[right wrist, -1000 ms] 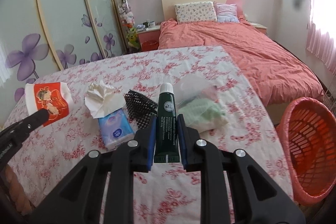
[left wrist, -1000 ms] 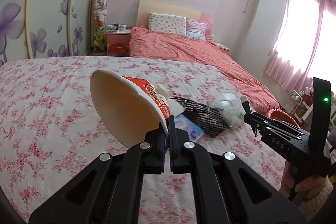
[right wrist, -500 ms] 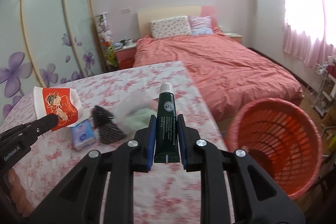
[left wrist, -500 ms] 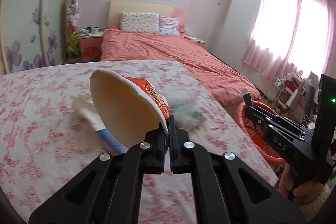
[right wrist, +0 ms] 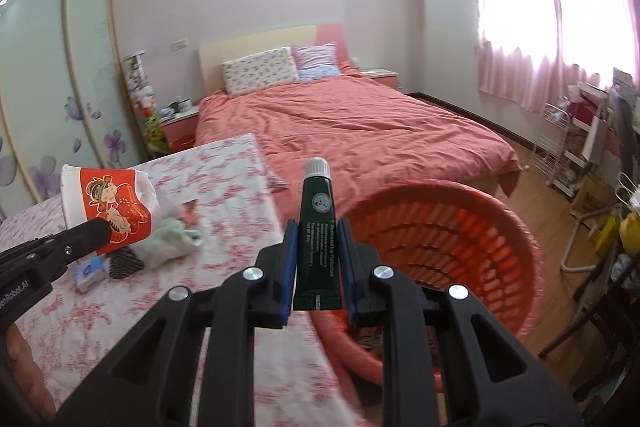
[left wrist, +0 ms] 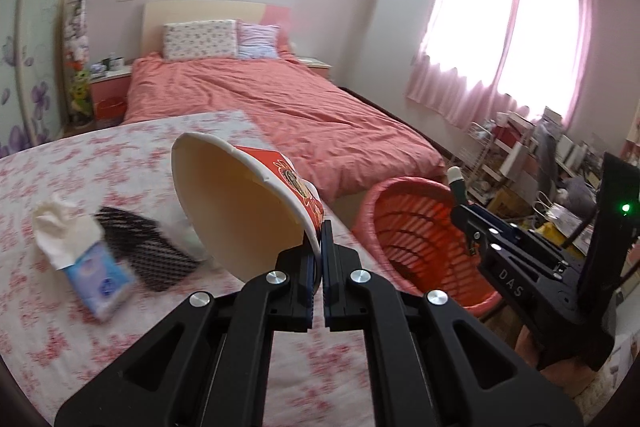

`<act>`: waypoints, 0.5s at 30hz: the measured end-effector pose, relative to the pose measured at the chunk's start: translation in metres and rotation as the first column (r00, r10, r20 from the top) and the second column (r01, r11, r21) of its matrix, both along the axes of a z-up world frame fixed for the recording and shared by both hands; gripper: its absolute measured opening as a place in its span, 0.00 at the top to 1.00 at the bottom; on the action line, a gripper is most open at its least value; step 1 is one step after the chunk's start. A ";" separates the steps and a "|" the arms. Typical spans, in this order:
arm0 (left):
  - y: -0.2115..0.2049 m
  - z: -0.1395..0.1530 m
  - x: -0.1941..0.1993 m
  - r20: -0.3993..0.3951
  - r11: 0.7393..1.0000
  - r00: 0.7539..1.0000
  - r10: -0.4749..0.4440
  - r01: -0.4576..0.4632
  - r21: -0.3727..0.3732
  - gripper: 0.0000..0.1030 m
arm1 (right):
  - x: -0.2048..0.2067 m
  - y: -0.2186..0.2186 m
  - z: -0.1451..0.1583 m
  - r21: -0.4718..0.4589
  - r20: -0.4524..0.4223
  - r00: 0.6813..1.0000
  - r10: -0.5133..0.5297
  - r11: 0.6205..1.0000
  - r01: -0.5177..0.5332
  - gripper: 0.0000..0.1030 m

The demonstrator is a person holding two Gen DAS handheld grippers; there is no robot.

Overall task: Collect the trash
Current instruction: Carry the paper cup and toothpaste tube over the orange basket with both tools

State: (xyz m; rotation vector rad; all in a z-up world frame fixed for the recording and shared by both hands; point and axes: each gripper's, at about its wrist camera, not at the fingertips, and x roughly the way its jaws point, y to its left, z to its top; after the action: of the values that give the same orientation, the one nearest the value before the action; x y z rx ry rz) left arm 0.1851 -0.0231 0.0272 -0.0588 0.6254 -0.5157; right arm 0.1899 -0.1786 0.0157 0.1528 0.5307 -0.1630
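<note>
i've got the dark green tube (right wrist: 318, 227) clamped between my right gripper (right wrist: 318, 259) fingers, cap pointing forward and away from me, the crimped end back at the finger bases. just beyond and below that gripper, slightly to its right, sits the orange basket (right wrist: 500, 227), its open mouth partly under the tube. my left gripper (left wrist: 321, 255) is pinched on the rim of the red and white paper cup (left wrist: 240, 203), which sticks out ahead and to the left of the fingers with its open mouth facing back toward the camera. ahead and to the left of the left gripper, on the floral bedspread (left wrist: 100, 163), lie a black mesh piece (left wrist: 148, 251), a blue tissue pack (left wrist: 100, 279) and a crumpled white tissue (left wrist: 60, 231) on it. a pale green wad (right wrist: 176, 239) lies near them.
</note>
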 end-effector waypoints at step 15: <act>-0.090 -0.014 0.004 -0.027 0.985 0.984 -0.175 0.175 -0.004 0.98 | -0.014 -0.080 -0.022 0.048 -0.008 0.990 -0.143 0.989 0.143 0.80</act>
State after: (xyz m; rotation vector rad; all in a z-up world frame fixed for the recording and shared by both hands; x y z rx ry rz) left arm 0.1887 -0.1135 0.0136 -0.0126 0.6604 -0.6865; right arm 0.1761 -0.2582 -0.0067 0.2380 0.5282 -0.2902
